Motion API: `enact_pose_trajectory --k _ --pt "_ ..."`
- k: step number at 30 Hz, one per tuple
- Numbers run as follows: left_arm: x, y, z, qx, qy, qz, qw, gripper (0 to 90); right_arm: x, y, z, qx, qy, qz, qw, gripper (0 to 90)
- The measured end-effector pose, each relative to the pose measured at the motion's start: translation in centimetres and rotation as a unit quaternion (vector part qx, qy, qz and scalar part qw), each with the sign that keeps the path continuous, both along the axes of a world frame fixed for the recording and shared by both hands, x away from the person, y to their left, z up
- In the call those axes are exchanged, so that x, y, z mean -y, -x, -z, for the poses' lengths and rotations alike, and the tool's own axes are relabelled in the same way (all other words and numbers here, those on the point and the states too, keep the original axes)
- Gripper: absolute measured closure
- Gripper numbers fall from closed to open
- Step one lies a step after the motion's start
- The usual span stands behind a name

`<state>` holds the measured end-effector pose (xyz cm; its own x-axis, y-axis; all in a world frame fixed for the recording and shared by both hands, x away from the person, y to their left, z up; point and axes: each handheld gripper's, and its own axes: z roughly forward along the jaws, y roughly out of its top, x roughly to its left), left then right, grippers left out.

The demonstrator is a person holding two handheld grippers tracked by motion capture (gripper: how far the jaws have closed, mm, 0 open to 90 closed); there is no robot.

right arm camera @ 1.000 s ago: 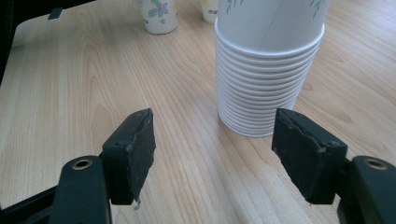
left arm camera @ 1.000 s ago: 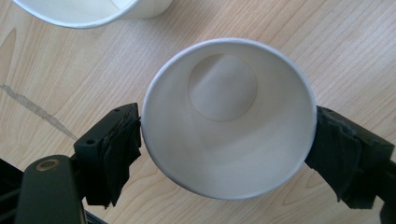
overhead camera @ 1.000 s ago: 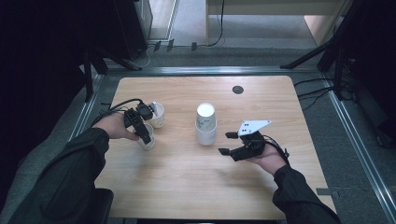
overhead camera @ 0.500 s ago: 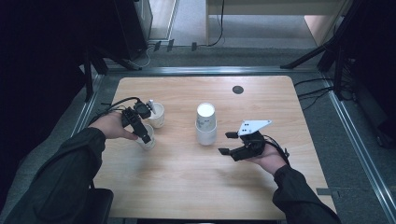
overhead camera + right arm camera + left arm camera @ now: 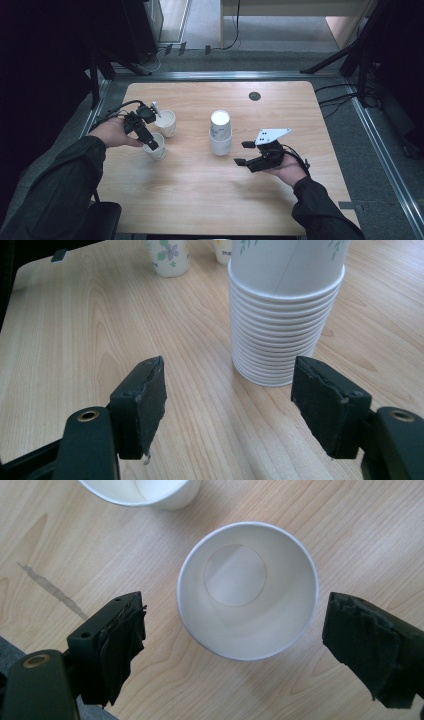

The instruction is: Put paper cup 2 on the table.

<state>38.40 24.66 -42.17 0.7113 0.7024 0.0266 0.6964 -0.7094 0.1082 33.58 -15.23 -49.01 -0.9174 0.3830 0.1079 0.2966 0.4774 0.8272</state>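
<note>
Below my left gripper (image 5: pixel 235 645), a white paper cup (image 5: pixel 248 590) is standing upright on the pale wooden table (image 5: pixel 200 200), mouth up. I am looking straight down into it; its long axis is running vertical, in line with my view. My jaws have just been opening and are now standing spread at nine and three o'clock of the rim, both pads clear of the wall, so the cup is sitting between them but unpinched. A second white paper cup (image 5: pixel 142 492) is standing near, at eleven o'clock.

In the high view, my left gripper (image 5: pixel 148 140) is hanging over that cup (image 5: pixel 157 150) at the table's nine o'clock side. My right gripper (image 5: pixel 243 153) is lying well apart, jaws spread and holding nothing, pointing toward the upturned stack of white paper cups (image 5: pixel 220 132) at table centre.

Judging: left hand is the nearer one; the cup looks released, so lifting straight up should clear the rim.
</note>
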Motion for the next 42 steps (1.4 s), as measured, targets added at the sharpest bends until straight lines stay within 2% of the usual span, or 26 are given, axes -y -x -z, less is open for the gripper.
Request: enact_pose_trajectory --k 5,10,17,21,23,27,28,31,37,39,42 --pt "-0.6 0.5 -0.9 0.015 0.021 -0.001 0.9997 10.6 0.1 0.0 0.0 -0.001 0.000 0.001 1.0000 30.5" --pt "-1.4 1.1 -2.1 0.042 0.045 -0.005 0.9981 10.9 0.3 -0.1 0.0 -0.001 -0.001 0.003 1.0000 30.5" --pt "-2.0 2.1 -3.8 0.078 0.087 -0.006 0.9932 11.2 0.2 -0.1 0.0 0.002 0.000 0.003 1.0000 30.5" --pt "-2.1 2.7 -4.5 0.101 0.104 -0.006 0.9894 11.3 0.2 -0.1 0.0 0.000 0.001 0.002 1.0000 30.5" --pt "-2.2 2.9 -4.9 0.108 0.122 -0.008 0.9866 11.5 0.2 -0.1 0.0 0.001 0.001 0.002 1.0000 30.5" --pt "-2.3 3.4 -5.2 0.126 0.143 -0.010 0.9816 12.0 0.4 -0.1 0.0 0.001 -0.001 0.004 1.0000 30.5" --pt "-2.3 3.6 -5.3 0.132 0.151 -0.012 0.9796 12.0 0.4 -0.1 0.0 -0.001 -0.001 0.004 1.0000 30.5" --pt "-2.2 4.1 -5.5 0.142 0.161 -0.010 0.9766 12.1 0.4 -0.1 -0.1 0.000 -0.001 0.004 1.0000 30.6" --pt "-2.0 5.2 -5.8 0.175 0.189 -0.011 0.9664 12.2 0.5 -0.2 -0.1 0.002 -0.002 0.004 1.0000 30.6" --pt "-1.9 5.6 -5.9 0.184 0.203 -0.013 0.9617 12.2 0.5 -0.1 -0.1 0.001 -0.004 0.005 1.0000 30.7" --pt "-1.7 6.1 -6.0 0.196 0.209 -0.009 0.9579 12.2 0.6 -0.2 -0.1 0.003 -0.004 0.007 1.0000 30.7"
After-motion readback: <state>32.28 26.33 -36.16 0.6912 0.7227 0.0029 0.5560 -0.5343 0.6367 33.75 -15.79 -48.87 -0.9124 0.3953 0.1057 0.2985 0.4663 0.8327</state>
